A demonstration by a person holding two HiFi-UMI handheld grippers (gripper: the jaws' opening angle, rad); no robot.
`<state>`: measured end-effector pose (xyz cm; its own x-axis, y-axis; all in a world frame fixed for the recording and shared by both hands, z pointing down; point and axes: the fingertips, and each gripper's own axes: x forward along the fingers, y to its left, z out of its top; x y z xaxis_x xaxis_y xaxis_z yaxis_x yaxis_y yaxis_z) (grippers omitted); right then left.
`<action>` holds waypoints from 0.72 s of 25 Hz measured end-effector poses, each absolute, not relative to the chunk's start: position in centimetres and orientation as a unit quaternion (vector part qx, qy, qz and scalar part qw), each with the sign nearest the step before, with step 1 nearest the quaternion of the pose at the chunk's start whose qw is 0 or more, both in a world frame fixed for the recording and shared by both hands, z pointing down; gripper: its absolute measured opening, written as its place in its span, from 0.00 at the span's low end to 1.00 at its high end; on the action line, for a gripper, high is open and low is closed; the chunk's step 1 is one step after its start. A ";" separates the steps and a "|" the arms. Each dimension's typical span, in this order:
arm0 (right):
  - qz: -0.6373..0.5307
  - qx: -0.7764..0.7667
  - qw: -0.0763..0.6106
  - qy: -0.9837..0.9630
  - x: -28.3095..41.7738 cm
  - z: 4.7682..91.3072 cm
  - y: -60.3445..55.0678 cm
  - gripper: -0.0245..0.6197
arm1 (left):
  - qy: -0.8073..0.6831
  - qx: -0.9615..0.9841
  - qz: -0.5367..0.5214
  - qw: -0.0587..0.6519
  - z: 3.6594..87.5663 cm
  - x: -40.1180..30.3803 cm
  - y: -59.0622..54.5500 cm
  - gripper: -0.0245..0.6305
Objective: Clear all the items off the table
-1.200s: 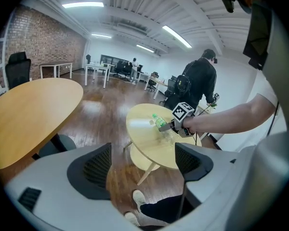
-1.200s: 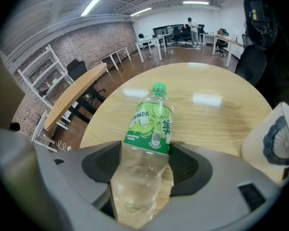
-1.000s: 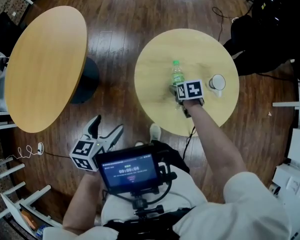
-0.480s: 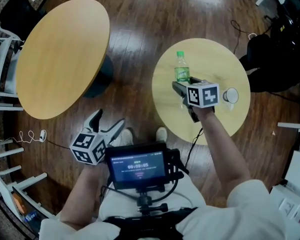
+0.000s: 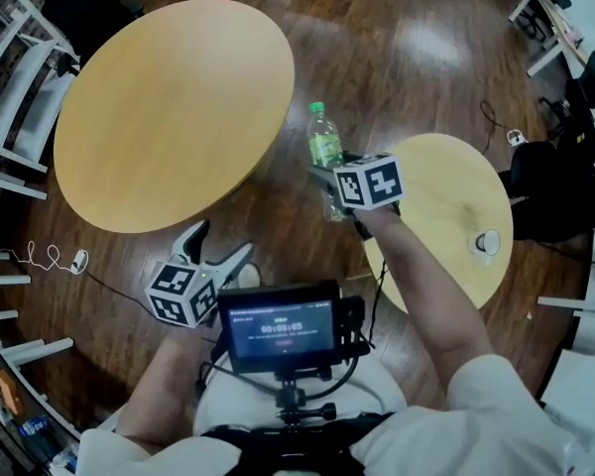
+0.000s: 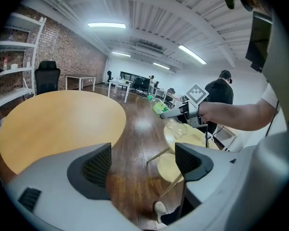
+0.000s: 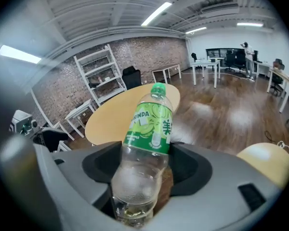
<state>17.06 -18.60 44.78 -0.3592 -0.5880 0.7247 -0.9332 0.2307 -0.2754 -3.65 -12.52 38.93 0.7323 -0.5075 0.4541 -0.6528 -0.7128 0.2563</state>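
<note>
Holding the bottle [image 7: 147, 129] in my right claw [image 5: 329, 180], jaws clamped round its clear lower body below the green label. It hangs over the floor mid-frame, between the big table [image 5: 169, 107] and small table [image 5: 446, 196]. I judge it near-empty: light, thin-walled, slick, easily dented. My left claw [image 6: 143, 162] gapes empty.

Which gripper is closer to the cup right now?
Right. The right gripper, shut on the bottle, is just beyond the table bearing the cup; the left gripper is farther, near the monitor.
</note>
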 end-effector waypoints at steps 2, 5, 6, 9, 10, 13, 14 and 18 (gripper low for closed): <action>0.347 0.497 0.263 -0.750 14.0 45.4 -22.4 0.53 | -0.324 0.906 0.173 0.208 39.3 -5.7 -14.4 0.67; 0.331 0.471 0.297 -0.761 7.8 48.3 -28.8 0.53 | -0.342 0.901 0.170 0.208 41.5 -10.4 -17.5 0.67; 0.325 0.463 0.311 -0.764 5.3 49.4 -30.7 0.53 | -0.348 0.898 0.168 0.209 42.4 -12.5 -18.5 0.67; 0.304 0.446 0.356 -0.763 -1.8 52.0 -35.1 0.53 | -0.354 0.895 0.168 0.214 43.8 -18.8 -20.7 0.67; 0.293 0.439 0.374 -0.763 -3.6 52.9 -36.3 0.53 | -0.354 0.894 0.169 0.215 44.1 -20.3 -21.2 0.67; 0.250 0.408 0.434 -0.763 -7.5 55.8 -39.0 0.53 | -0.357 0.892 0.173 0.216 45.0 -23.3 -21.7 0.67; 0.235 0.397 0.453 -0.763 -8.3 56.7 -39.8 0.53 | -0.359 0.890 0.175 0.218 45.4 -24.0 -21.8 0.67; 0.174 0.353 0.515 -0.761 -11.0 59.8 -42.2 0.53 | -0.371 0.880 0.175 0.239 46.6 -26.4 -21.8 0.67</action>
<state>-10.99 -42.25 59.77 -0.2202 -0.3585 0.9072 -0.7166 0.6904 0.0989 -26.43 -21.78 46.62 0.6632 -0.5704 0.4846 -0.7371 -0.6101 0.2906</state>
